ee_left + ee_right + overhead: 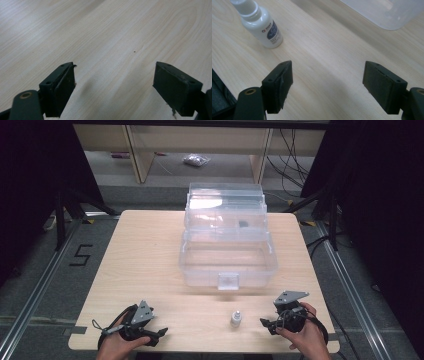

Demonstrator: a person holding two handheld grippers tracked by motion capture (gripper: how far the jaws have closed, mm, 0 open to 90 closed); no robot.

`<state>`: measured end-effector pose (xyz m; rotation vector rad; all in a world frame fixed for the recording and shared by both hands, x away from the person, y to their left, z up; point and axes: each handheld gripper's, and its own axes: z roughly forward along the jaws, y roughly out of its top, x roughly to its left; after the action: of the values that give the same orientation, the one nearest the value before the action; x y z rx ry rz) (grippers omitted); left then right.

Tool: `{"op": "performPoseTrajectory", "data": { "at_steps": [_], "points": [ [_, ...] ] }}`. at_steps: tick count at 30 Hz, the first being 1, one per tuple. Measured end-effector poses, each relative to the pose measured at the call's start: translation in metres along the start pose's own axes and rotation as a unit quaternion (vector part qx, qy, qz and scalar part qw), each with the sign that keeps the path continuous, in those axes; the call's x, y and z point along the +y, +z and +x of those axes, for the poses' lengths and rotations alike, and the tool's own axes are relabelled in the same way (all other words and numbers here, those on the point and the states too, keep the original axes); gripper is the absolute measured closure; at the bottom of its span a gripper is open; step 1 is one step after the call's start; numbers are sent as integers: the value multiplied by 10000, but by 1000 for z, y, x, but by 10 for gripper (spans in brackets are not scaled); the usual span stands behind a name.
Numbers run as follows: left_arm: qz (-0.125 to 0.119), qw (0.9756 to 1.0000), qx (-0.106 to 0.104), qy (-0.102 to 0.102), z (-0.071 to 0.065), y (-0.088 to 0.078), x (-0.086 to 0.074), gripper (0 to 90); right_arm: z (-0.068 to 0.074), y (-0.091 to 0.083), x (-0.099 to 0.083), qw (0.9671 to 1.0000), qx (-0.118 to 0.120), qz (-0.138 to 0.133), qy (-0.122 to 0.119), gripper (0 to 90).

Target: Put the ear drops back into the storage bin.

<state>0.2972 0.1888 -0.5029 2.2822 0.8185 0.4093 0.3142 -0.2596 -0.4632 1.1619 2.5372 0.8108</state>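
Note:
A small white bottle [236, 318] with a dark label stands upright near the table's front edge, between the two hands; in the right gripper view the bottle [260, 25] is at the upper left. A clear plastic box [227, 236] with its lid raised sits mid-table. My left gripper [161, 334] rests at the front left, jaws wide apart over bare wood [113, 75]. My right gripper [265, 324] sits at the front right, open, pointing toward the bottle with nothing between its jaws [327, 82].
The wooden table [140, 255] has free surface to the left and right of the box. A corner of the clear box [387, 12] lies ahead of the right gripper. Beyond the table are shelving legs and cables on the floor.

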Motion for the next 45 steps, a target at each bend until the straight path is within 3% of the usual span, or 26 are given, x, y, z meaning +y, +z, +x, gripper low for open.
{"op": "performPoseTrajectory", "data": {
  "at_steps": [4, 8, 9, 12, 16, 19, 23, 26, 28, 31, 42, 45],
  "points": [
    [9, 10000, 15, 14, 0, 0, 0, 172, 1, -2, 2, 9998, 49, 110, -163, 252],
    [-24, 10000, 3, 6, 0, 0, 0, 172, 6, -3, 4, 9997, 114, 183, -113, 253],
    [16, 10000, 17, 14, 0, 0, 0, 172, 6, -2, 4, 9995, 92, 169, -245, 253],
    [22, 10000, 13, 31, 0, 0, 0, 172, 9, -1, 5, 9995, 141, 173, -217, 253],
    [26, 10000, 18, 21, 0, 0, 0, 172, 11, -1, 7, 9986, 147, 258, -444, 253],
    [20, 10000, 17, 31, 1, 0, 0, 172, 14, -2, 8, 9980, 241, 372, -444, 254],
    [-10, 10000, 16, 10, 0, 0, 0, 172, 18, -1, 11, 9978, 171, 428, -477, 254],
    [-17, 10000, 17, -2, 0, 0, 0, 172, 20, 0, 13, 9967, 311, 453, -593, 254],
    [-12, 10000, 18, 4, 0, 0, 0, 172, 24, 0, 13, 9971, 307, 471, -520, 255],
    [5, 10000, 22, 24, 0, 0, 0, 172, 24, 1, 15, 9957, 321, 518, -698, 256],
    [-9, 10000, 16, 5, 0, 0, 0, 172, 33, 4, 22, 9933, 405, 676, -849, 258],
    [-15, 10000, 20, 0, 0, 0, 0, 172, 36, 5, 25, 9916, 421, 678, -1021, 258]
  ]
}}
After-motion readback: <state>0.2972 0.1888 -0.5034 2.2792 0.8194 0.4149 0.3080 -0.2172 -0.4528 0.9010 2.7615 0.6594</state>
